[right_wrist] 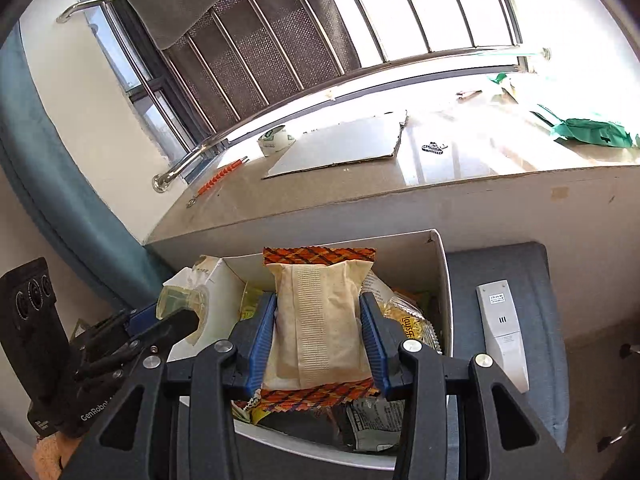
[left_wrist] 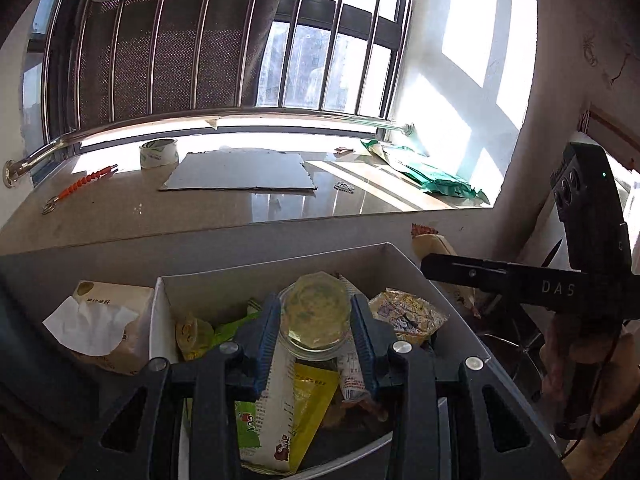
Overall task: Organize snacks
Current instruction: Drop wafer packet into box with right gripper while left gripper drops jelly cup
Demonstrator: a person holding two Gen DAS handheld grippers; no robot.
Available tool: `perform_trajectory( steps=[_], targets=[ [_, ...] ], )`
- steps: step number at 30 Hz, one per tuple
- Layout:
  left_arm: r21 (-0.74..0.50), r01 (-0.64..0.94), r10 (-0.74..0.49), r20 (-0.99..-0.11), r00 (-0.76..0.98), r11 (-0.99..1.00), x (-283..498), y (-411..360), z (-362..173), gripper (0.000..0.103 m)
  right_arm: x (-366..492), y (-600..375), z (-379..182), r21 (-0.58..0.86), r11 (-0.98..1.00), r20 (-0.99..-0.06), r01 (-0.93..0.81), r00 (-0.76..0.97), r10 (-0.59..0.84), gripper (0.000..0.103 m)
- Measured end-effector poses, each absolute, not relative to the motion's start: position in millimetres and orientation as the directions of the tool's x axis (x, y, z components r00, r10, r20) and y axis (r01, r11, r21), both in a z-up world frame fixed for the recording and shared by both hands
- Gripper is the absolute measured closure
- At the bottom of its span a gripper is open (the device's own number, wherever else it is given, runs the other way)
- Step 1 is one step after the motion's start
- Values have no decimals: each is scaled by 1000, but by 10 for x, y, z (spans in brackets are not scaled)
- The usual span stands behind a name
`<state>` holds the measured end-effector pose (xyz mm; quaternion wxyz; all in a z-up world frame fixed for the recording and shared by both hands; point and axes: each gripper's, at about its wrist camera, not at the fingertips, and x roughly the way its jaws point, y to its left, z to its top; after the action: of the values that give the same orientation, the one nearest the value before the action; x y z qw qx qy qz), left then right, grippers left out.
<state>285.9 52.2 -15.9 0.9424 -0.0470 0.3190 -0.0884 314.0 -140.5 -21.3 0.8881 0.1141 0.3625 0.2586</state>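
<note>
A white box (left_wrist: 276,268) holds several snack packets. My left gripper (left_wrist: 315,318) is shut on a clear yellowish jelly cup (left_wrist: 315,314) and holds it above the box. The cup also shows in the right wrist view (right_wrist: 182,306). My right gripper (right_wrist: 318,330) is shut on a beige snack packet with orange plaid ends (right_wrist: 318,320), held over the same box (right_wrist: 442,276). The right gripper's black body (left_wrist: 520,280) shows at the right of the left wrist view, with the packet's end (left_wrist: 430,242) past it.
A tissue pack (left_wrist: 104,324) lies left of the box. A white remote (right_wrist: 502,324) lies on a grey cushion (right_wrist: 544,280) right of it. The windowsill behind carries a cardboard sheet (left_wrist: 240,172), a tape roll (left_wrist: 158,153), an orange tool (left_wrist: 82,184) and a green bag (left_wrist: 432,176).
</note>
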Motion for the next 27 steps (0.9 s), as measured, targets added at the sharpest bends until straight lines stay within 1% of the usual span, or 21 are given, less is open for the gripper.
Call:
perform_trajectory(
  steps=[1, 2, 3, 4, 7, 9, 11, 12, 16, 18, 19, 21, 23, 26, 27],
  targets=[
    [-137, 125, -183, -604, 776, 983, 2903, 525, -185, 61, 3198, -1378, -222, 364, 852, -592, -375, 614, 523, 52],
    [-137, 123, -182, -621, 762, 983, 2949, 522, -217, 55, 3238, -1356, -234, 339, 866, -597, -368, 627, 500, 33],
    [-138, 118, -179, -637, 750, 983, 2973, 525, -251, 26, 3276, -1347, -258, 324, 873, -608, -365, 626, 488, 16],
    [-134, 100, -164, -641, 749, 986, 2980, 540, -276, 1, 3302, -1351, -289, 331, 868, -617, -370, 611, 496, 0],
    [-136, 90, -156, -621, 768, 987, 2931, 595, -302, 0, 3290, -1453, -316, 369, 858, -600, -357, 614, 513, 0],
    [-126, 66, -131, -626, 768, 990, 2907, 617, -311, 0, 3263, -1498, -312, 343, 882, -613, -324, 634, 471, 0],
    [-126, 63, -128, -610, 782, 990, 2841, 621, -300, 0, 3195, -1526, -268, 318, 891, -587, -323, 671, 453, 0],
    [-116, 56, -114, -593, 797, 992, 2788, 615, -278, 0, 3167, -1532, -247, 302, 899, -590, -317, 679, 437, 0],
    [20, -1, 12, -524, 852, 1000, 2607, 503, -166, 0, 3041, -1493, -162, 235, 922, -573, -308, 722, 388, 0],
    [33, -55, 64, -505, 861, 998, 2504, 485, -126, 0, 2936, -1433, -113, 169, 934, -562, -315, 747, 354, 0],
    [19, -81, 80, -500, 863, 996, 2444, 496, -104, 0, 2866, -1404, -88, 134, 938, -548, -318, 765, 338, 0],
    [-54, -57, 21, -506, 862, 997, 2315, 529, -67, 0, 2723, -1361, -46, 87, 945, -536, -316, 784, 312, 0],
    [-101, -21, -33, -506, 862, 995, 2177, 544, -15, 0, 2590, -1343, -20, 73, 948, -541, -311, 786, 300, 0],
    [-120, -31, -34, -501, 865, 992, 1901, 518, 43, 0, 2338, -1345, 4, 95, 927, -528, -363, 771, 356, 0],
    [-126, -27, -39, -497, 867, 992, 1784, 507, 43, 0, 2229, -1337, 9, 74, 928, -516, -365, 782, 349, 0]
  ],
)
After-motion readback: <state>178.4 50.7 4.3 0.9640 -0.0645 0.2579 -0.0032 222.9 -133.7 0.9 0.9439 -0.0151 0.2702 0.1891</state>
